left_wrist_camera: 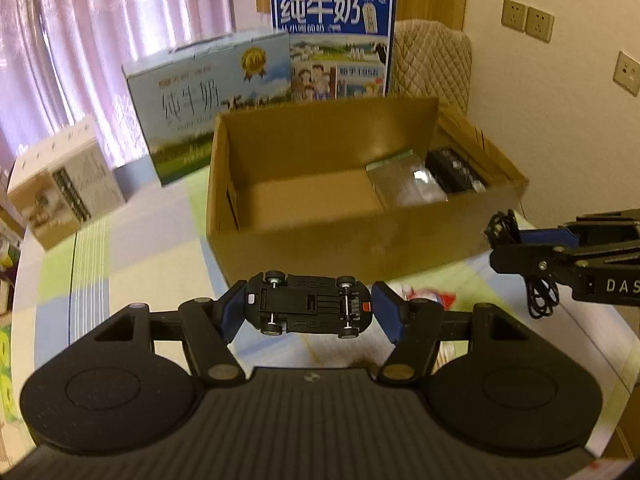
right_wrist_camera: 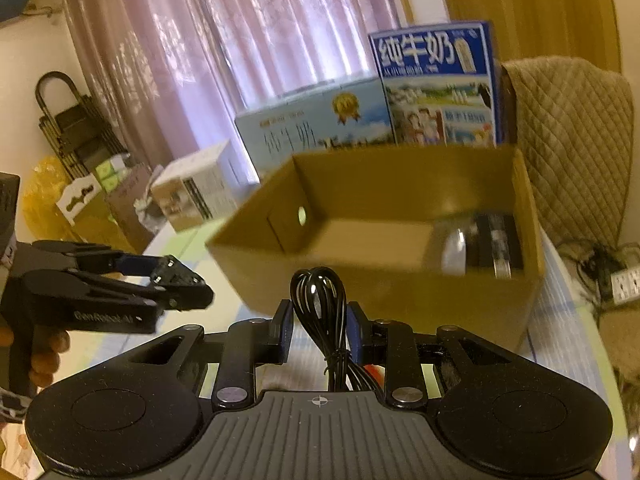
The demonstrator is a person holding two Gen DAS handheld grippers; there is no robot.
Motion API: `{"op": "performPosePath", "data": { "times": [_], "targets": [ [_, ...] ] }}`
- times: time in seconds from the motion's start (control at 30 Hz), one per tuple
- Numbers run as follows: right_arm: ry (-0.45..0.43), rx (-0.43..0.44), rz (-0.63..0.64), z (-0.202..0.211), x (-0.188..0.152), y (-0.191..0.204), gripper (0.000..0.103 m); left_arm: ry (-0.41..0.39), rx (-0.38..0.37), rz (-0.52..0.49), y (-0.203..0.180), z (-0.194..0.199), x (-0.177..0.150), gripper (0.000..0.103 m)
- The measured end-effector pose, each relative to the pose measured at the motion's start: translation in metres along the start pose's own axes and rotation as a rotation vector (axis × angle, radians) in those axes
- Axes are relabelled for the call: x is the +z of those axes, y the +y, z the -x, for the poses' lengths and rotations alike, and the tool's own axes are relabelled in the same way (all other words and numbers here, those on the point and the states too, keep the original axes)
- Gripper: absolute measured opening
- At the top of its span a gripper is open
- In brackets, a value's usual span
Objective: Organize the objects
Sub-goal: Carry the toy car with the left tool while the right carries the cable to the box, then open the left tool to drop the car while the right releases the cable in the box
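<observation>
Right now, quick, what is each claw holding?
Left claw: closed on the toy car, wheels facing the camera.
Right claw: closed on the bundled black cable.

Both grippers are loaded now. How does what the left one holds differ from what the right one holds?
The left gripper holds a rigid black toy car, belly up, wheels showing; the right gripper holds a limp coiled black cable. The car lies crosswise, gripped at its ends; the cable stands upright, its loop poking above the fingers and its tail hanging below. Both are black and held in front of the open brown cardboard box.
</observation>
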State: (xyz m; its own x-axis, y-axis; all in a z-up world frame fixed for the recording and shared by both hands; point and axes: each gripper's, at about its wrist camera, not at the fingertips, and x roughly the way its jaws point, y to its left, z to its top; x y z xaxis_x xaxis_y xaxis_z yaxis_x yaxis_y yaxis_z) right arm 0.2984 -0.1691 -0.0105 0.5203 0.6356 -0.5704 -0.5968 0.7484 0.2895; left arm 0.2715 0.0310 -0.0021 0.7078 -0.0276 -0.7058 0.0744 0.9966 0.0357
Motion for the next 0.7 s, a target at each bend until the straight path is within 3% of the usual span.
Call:
{"op": "performPosePath", "data": {
  "times": [0.23,0.43,0.7],
  "targets": [
    [-0.052,0.01,0.049,-0.026,0.048,-0.01,0.025,-0.042,0.02,-0.013,0.0,-0.024,0.042,0.063],
    [-0.064,0.021,0.02,-0.055,0.082,-0.025,0.025,-0.047,0.034,-0.012,0.009,-0.054,0.076,0.063],
    [-0.013,-0.015,-0.074,-0.103,0.102,-0.058,0.025,-0.001,0.029,-0.025,0.01,-0.1,0.097,0.063]
  ]
}}
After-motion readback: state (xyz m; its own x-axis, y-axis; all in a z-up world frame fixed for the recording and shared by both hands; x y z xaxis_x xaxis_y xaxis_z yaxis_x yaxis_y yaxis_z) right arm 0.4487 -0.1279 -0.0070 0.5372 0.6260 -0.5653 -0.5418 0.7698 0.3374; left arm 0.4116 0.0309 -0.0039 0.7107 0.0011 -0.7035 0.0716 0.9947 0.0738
